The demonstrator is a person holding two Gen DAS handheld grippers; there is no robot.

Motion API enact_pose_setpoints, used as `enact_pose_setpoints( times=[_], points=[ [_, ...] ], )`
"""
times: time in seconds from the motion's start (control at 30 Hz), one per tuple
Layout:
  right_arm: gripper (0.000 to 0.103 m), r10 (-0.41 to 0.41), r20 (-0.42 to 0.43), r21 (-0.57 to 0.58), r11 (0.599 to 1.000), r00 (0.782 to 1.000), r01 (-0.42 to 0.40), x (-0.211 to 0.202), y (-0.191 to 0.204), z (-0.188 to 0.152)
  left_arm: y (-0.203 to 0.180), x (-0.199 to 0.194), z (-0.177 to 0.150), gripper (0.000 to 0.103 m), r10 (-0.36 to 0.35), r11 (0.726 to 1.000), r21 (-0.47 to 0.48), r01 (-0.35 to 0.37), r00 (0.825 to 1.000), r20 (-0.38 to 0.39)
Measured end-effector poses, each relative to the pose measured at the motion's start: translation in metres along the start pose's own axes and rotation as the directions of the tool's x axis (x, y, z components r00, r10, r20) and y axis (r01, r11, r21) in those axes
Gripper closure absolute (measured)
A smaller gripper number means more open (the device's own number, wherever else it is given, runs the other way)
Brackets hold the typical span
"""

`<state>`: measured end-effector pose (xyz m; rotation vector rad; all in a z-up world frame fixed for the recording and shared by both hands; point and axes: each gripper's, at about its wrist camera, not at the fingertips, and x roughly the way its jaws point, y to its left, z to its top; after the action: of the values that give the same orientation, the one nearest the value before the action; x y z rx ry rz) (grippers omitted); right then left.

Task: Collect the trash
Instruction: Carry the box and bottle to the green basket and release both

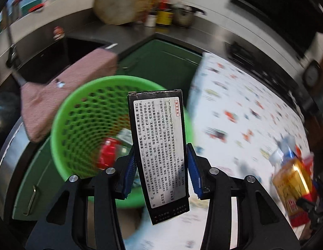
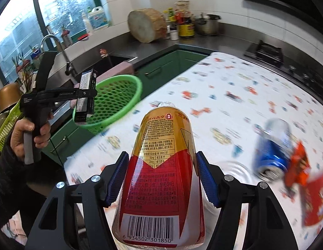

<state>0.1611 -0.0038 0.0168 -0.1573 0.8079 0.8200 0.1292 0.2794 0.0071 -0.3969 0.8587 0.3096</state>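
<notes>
My left gripper (image 1: pixel 160 169) is shut on a black box with a white printed label (image 1: pixel 159 145) and holds it in front of the green mesh basket (image 1: pixel 82 112); the same gripper (image 2: pixel 86 95) and box (image 2: pixel 86 91) show in the right wrist view, beside the basket (image 2: pixel 111 100). The basket holds a red can (image 1: pixel 108 154) and other scraps. My right gripper (image 2: pixel 161 175) is shut on a gold and red drink bottle (image 2: pixel 161 177) above the table; the bottle also shows at the right in the left wrist view (image 1: pixel 290 185).
The table has a white patterned cloth (image 2: pixel 234 95). On it lie a blue can (image 2: pixel 272 148), a red wrapper (image 2: pixel 299 166) and a clear lid (image 2: pixel 234 170). Behind are a sink (image 2: pixel 111 62), a tap (image 2: pixel 55 48), green cabinets (image 2: pixel 172 64), a wood block (image 2: pixel 146 25) and a stove (image 2: pixel 265 52).
</notes>
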Motion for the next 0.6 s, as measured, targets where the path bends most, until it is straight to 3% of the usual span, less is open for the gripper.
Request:
enact_pose_setpoints(
  times=[0.3,0.6],
  points=[
    [0.040,0.071,-0.023,-0.052,0.996,0.997,-0.072,0.059,0.047,0.045,0.062,0.035,0.016,0.056,0.075,0.990,-0.115,-0.080,0.996,-0.050],
    [0.041,0.122,-0.049,-0.066,0.990,0.991,-0.125,0.114,0.080,0.081,0.084,0.044,0.006,0.048,0.063,0.987,-0.141,-0.073,0.996,-0.071]
  ],
)
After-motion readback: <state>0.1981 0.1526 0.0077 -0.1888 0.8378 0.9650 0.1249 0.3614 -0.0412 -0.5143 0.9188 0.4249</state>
